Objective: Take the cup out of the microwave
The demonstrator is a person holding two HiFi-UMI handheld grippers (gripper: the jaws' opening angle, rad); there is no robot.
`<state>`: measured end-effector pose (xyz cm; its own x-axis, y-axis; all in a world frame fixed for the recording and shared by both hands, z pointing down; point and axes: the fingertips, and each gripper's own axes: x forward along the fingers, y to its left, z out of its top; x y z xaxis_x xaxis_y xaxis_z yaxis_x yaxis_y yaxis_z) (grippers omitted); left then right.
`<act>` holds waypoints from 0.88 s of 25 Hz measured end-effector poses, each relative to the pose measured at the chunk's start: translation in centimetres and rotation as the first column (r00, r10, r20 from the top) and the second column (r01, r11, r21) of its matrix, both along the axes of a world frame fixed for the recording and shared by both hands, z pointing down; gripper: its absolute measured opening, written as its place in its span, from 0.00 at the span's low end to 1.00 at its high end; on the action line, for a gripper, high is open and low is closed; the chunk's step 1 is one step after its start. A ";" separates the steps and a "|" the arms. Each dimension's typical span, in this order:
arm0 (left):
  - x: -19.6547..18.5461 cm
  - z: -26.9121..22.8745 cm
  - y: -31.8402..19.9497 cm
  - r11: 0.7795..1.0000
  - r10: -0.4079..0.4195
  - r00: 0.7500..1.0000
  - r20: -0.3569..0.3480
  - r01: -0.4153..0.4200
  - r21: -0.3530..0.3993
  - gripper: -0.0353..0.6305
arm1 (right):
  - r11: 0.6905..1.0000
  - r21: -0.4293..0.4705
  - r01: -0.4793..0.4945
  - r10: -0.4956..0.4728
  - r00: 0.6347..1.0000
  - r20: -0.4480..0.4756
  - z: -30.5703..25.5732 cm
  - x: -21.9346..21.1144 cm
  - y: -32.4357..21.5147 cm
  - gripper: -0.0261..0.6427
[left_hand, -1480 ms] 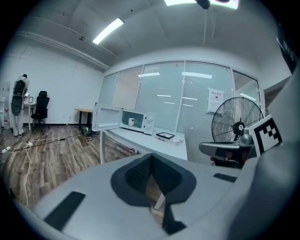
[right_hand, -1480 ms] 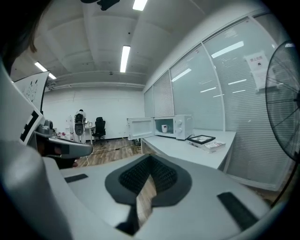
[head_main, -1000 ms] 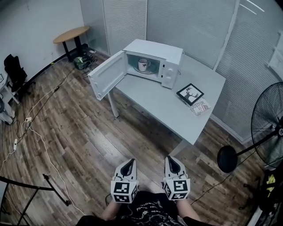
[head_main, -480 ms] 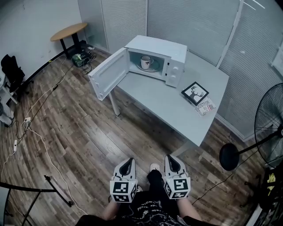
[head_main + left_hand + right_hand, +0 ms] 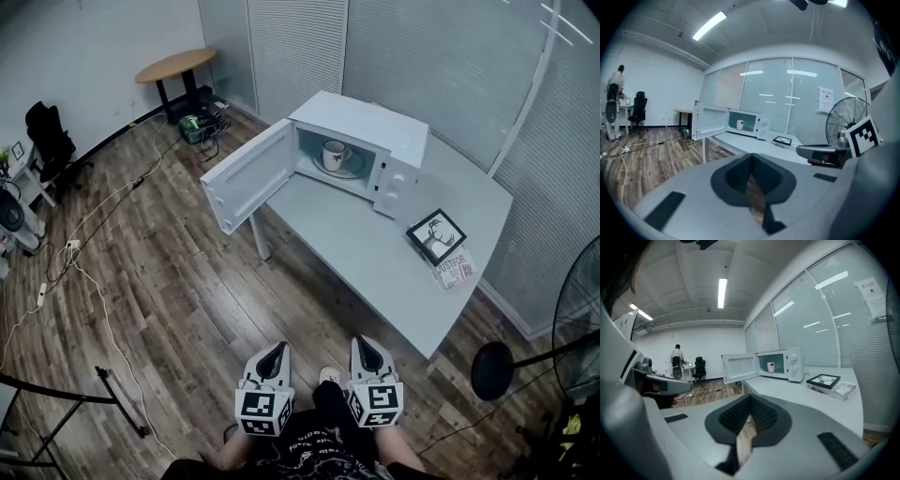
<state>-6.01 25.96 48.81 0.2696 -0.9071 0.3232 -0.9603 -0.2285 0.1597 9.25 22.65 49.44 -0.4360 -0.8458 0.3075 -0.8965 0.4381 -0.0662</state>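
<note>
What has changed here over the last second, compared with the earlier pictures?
The person seems to have stepped nearer. In the head view the table and microwave have slid right and look slightly bigger, and a shoe now shows between the grippers. Nothing was taken hold of or let go. The cup still sits inside, with the door open. The left gripper and right gripper stay low, jaws together, empty.

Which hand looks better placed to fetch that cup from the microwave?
Probably the right. Both are far off, but the open door juts out ahead of the left tongs, leaving the right tongs a clearer line to the cup.
</note>
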 end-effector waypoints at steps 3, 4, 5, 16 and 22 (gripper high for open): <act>0.4 -0.2 -2.5 1.000 -0.023 1.000 0.001 0.023 0.000 0.06 | 1.000 0.000 0.023 -0.023 1.000 0.007 0.0 0.2 -2.8 0.05; 0.5 -0.2 -3.3 1.000 -0.030 1.000 0.000 0.030 -0.002 0.06 | 1.000 0.001 0.031 -0.031 0.999 0.009 -0.1 0.3 -3.7 0.05; 0.8 -0.3 -4.0 0.999 -0.037 0.999 -0.001 0.037 -0.004 0.06 | 0.999 0.002 0.038 -0.038 0.999 0.011 -0.2 0.5 -4.5 0.05; 5.6 -0.1 -12.6 0.999 -0.047 0.999 0.020 0.047 -0.013 0.06 | 0.998 -0.011 0.056 -0.056 0.998 0.036 0.4 4.8 -13.6 0.05; 8.6 0.2 -16.9 0.999 -0.040 0.999 0.014 0.040 -0.015 0.06 | 0.997 -0.004 0.072 -0.072 0.997 0.025 0.2 6.6 -17.5 0.05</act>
<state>2.59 9.08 49.01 0.2290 -0.9118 0.3409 -0.9707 -0.1878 0.1498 15.85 5.17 49.68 -0.5031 -0.8106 0.2998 -0.8608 0.5010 -0.0899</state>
